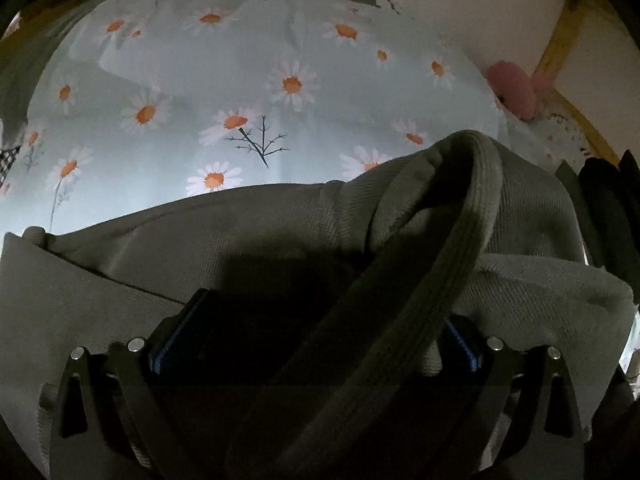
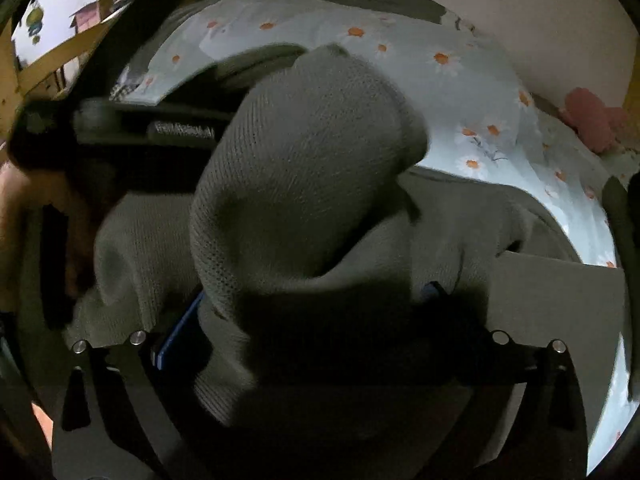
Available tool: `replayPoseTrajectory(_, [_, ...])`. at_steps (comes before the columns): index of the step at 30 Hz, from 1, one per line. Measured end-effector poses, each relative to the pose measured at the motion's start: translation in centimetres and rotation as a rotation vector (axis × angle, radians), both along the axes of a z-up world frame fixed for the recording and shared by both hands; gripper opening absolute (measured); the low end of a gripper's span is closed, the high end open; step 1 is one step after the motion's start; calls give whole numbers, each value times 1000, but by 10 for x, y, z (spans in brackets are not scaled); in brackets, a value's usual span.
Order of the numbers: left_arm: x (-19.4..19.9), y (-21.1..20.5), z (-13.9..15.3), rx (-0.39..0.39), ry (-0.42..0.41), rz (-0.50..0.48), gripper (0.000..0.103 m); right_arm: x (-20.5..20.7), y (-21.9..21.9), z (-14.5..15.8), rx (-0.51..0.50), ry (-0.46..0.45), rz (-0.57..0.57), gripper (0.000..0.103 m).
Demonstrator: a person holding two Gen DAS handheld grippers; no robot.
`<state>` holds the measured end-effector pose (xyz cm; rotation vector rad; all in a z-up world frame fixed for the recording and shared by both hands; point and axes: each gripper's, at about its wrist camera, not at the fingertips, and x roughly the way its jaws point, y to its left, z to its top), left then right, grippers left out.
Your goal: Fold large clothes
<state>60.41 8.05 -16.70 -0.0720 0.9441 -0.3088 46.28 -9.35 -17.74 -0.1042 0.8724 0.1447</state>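
The grey-green knitted garment is seen bunched directly ahead of and over both tools, lying on a bed covered by a pale blue sheet printed with daisies. In the left wrist view, a ribbed band of the garment is draped diagonally across the left tool, running from above its right finger down between the two fingers, whose blue-edged pads are set wide apart; whether the cloth is pinched cannot be told, since the tips are buried under the fabric. In the right wrist view, a thick rounded fold of the same knit is heaped between and above the fingers of the right tool; its jaws are spread wide, with the cloth lying loosely between them and no pad visibly pressing on it, so the tool is taken as released. Beyond the fold, to the left of the right tool, the dark body of the other tool is partly seen, with part of a hand beside it. Farther off, beyond the sheet to the right of both tools, a pink plush object is lodged beside a wooden bed frame, and a plain pale wall is visible behind.
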Motion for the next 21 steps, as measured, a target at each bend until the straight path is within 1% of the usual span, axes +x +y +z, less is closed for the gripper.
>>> replayPoseTrajectory(2, [-2,2,1,-9,-5,-1,98,-7,4,19,73,-51,-39,100])
replayPoseTrajectory(3, [1,0,-1,-11,-8,-1,99,-12,4,24,89,-62,-49,100])
replayPoseTrajectory(4, [-1,0,-1,-10,-10,-1,98,-18,6,22,68,-50,-47,100])
replayPoseTrajectory(6, [-1,-1,-3,-4,-9,-2,98,-7,16,-1,-59,0,-34,100])
replayPoseTrajectory(7, [-2,-1,-2,-2,-2,1,98,-10,16,-10,-56,-52,-24,100])
replayPoseTrajectory(8, [-7,-1,0,-3,8,12,98,-9,12,-12,-26,-60,-28,100])
replayPoseTrajectory(9, [-17,6,6,-14,14,31,98,-8,12,-10,-20,-55,-25,100])
replayPoseTrajectory(11, [-47,18,21,-68,-26,45,98,-7,12,-9,-21,-45,-15,100])
replayPoseTrajectory(12, [-62,24,23,-64,-39,51,98,-8,12,-9,-17,-54,-15,100])
replayPoseTrajectory(13, [-71,26,21,-37,-35,53,98,-4,9,-9,-17,-57,-16,100])
replayPoseTrajectory(14, [-80,27,13,20,-18,46,98,-2,9,-9,-16,-59,-17,100])
replayPoseTrajectory(15, [-85,27,6,61,-18,33,98,0,7,-9,-14,-59,-17,100])
replayPoseTrajectory(16, [-90,25,2,89,-39,14,98,-2,8,-5,-12,-57,-19,100])
replayPoseTrajectory(18, [-99,18,-6,186,-96,-28,98,-14,10,7,-8,-69,-28,100])
replayPoseTrajectory(19, [-100,15,-9,213,-115,-33,98,-22,10,15,-2,-96,-31,100])
replayPoseTrajectory(20, [-100,15,-10,210,-124,-24,98,-26,9,17,-3,-102,-32,100])
replayPoseTrajectory(21, [-100,15,-10,203,-126,-19,98,-25,10,11,-23,-68,-29,100])
